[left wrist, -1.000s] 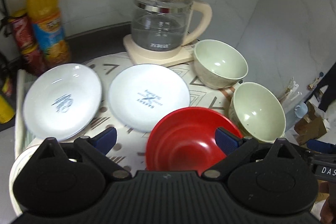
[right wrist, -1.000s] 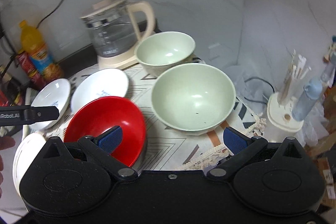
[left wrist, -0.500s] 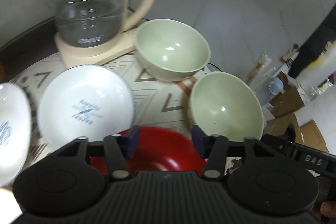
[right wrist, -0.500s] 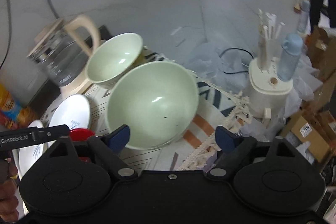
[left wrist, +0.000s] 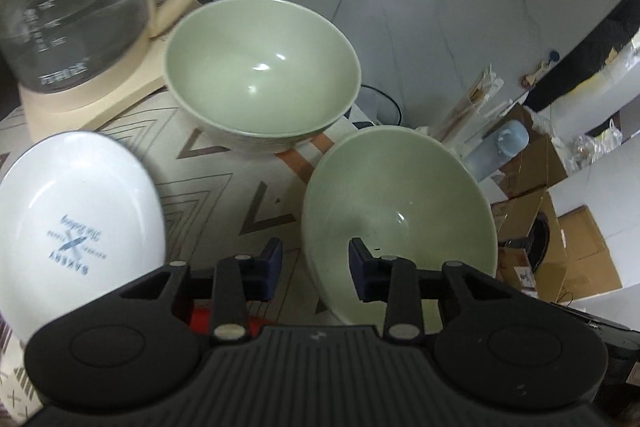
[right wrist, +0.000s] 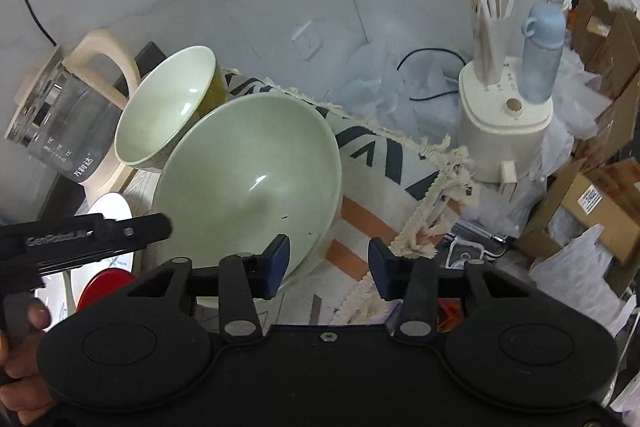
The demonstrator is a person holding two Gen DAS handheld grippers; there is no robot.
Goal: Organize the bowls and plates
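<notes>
Near green bowl (left wrist: 400,211) sits upright on the patterned mat (left wrist: 240,187) at the table's right edge, second green bowl (left wrist: 262,67) just behind it by the glass kettle (left wrist: 76,7). Both grippers straddle opposite sides of its rim, probably for a two-handed lift to nest it. Left gripper (left wrist: 315,269): jaws closing, one pad inside the bowl, one outside, rim wall between them, not visibly pinched yet. Right gripper (right wrist: 323,263): closing too, left pad at the bowl's outer wall, right pad over the mat fringe (right wrist: 424,219); can't tell if the rim is actually between them. White plate (left wrist: 76,223) is cut off at the left, red bowl (right wrist: 102,287) mostly hidden under the grippers. Contact points are occluded by the gripper bodies.
</notes>
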